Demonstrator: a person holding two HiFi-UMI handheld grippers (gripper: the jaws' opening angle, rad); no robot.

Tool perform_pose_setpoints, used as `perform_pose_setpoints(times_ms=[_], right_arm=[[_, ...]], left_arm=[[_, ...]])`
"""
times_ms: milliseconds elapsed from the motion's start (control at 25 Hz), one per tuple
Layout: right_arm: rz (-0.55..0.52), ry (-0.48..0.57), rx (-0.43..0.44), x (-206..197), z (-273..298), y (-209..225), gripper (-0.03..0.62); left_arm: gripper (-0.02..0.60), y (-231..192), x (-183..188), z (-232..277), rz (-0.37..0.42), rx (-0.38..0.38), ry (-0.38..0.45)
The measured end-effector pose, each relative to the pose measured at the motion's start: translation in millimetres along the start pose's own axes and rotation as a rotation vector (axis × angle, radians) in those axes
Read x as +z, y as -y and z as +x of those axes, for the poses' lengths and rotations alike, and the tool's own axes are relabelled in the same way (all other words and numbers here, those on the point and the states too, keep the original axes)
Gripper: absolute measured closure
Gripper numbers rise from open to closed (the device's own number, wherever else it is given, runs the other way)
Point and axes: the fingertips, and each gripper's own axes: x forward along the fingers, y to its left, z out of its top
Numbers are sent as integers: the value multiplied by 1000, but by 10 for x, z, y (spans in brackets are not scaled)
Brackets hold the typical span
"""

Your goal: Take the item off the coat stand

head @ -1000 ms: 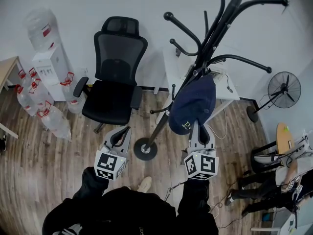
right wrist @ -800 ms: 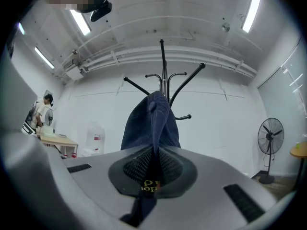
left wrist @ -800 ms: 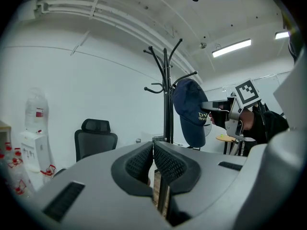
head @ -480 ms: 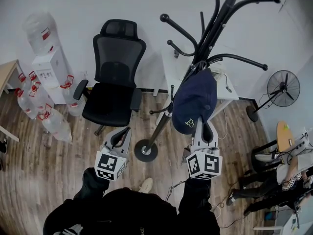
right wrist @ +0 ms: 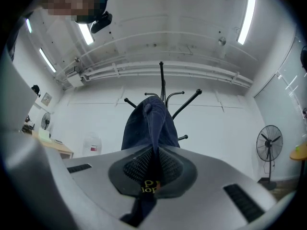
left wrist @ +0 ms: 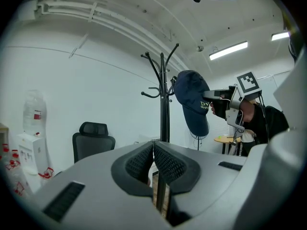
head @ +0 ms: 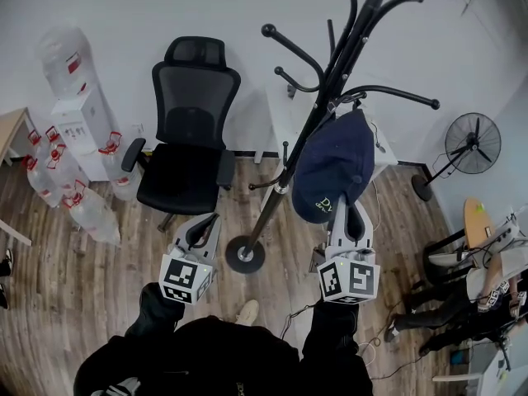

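Observation:
A navy cap (head: 334, 168) with yellow lettering hangs by the black coat stand (head: 316, 115), its top close under one of the stand's curved arms. My right gripper (head: 344, 214) is shut on the cap's lower edge. In the right gripper view the cap (right wrist: 149, 123) rises from between the pads, with the stand's hooks (right wrist: 162, 92) behind it. My left gripper (head: 204, 231) is held level to the left of the stand's round base (head: 245, 254), shut on nothing. From the left gripper view I see the cap (left wrist: 193, 102) and the right gripper beside the stand (left wrist: 163, 99).
A black office chair (head: 188, 134) stands left of the coat stand. A water dispenser (head: 73, 97) and several water bottles (head: 78, 200) line the left wall. A floor fan (head: 464, 147) and cluttered gear are at the right. A white desk (head: 289, 114) sits behind the stand.
My right gripper has lifted the cap up and slightly rightward along the stand. The left gripper has stayed where it was.

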Motion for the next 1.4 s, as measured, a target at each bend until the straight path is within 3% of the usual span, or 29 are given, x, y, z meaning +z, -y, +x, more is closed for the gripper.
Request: perform_pose_setpoints(times_ms=[480,1400], right_arm=[[-17,18,-106,93,-646,100,575],[22,-177,-333,-744,-2029,6,574]], left_arm=[[555,285,-19,-50,12,-99,-5],[555,959,-113,-319,58,-329,-28]])
